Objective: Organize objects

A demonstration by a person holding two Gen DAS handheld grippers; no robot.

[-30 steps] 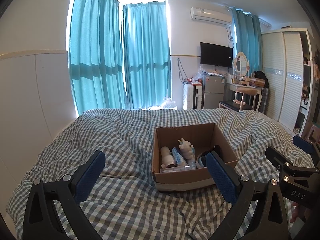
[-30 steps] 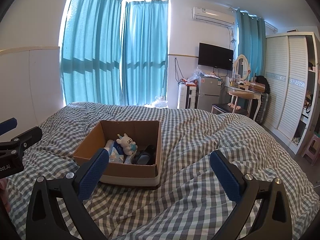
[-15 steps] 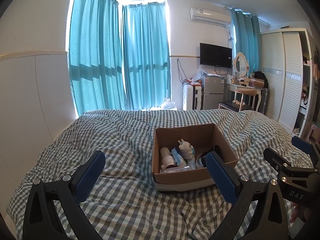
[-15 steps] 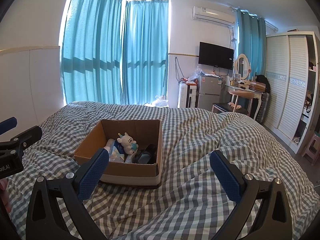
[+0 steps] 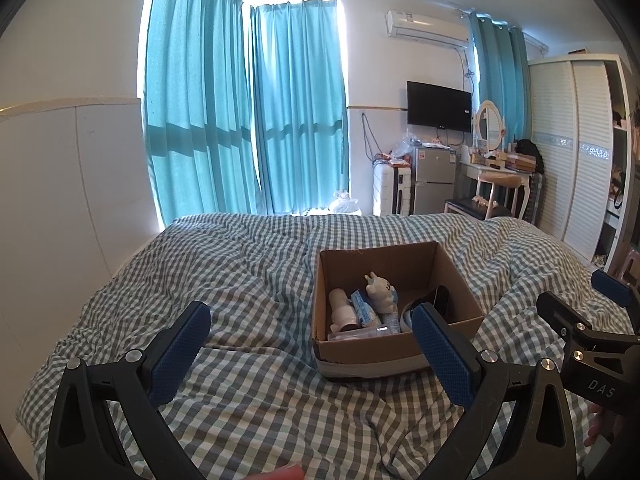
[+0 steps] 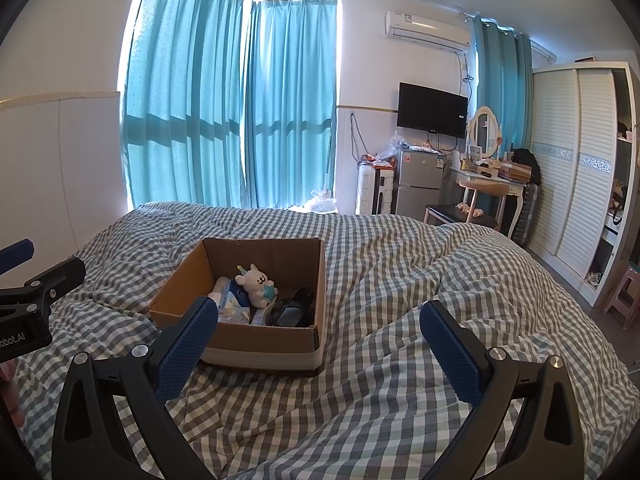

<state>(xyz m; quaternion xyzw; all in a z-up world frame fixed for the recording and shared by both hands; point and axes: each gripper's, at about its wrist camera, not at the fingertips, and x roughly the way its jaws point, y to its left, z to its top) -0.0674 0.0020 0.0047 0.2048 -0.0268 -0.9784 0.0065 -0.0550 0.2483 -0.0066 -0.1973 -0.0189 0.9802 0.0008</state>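
An open cardboard box (image 5: 460, 296) (image 6: 180, 284) sits on the checked bed cover. Inside lie a white plush toy (image 5: 380, 289) (image 6: 256, 282), a white bottle (image 5: 342, 312), a blue packet (image 5: 362, 306) (image 6: 236, 298) and a dark round object (image 5: 436, 300) (image 6: 292, 310). My left gripper (image 5: 310, 328) is open and empty, held above the bed just short of the box. My right gripper (image 6: 318, 326) is open and empty, held right of the box's near corner. Each gripper shows at the edge of the other's view.
The checked bed cover (image 5: 248, 280) (image 6: 420, 280) is rumpled, with a raised fold at the right. A white headboard panel (image 5: 60, 200) runs along the left. Beyond the bed stand teal curtains (image 5: 248, 120), a small fridge (image 6: 416, 184), a dressing table (image 6: 488, 176) and a wardrobe (image 6: 576, 176).
Both views have shifted only slightly; the box sits a little lower in the frames. Both grippers stay open and empty.
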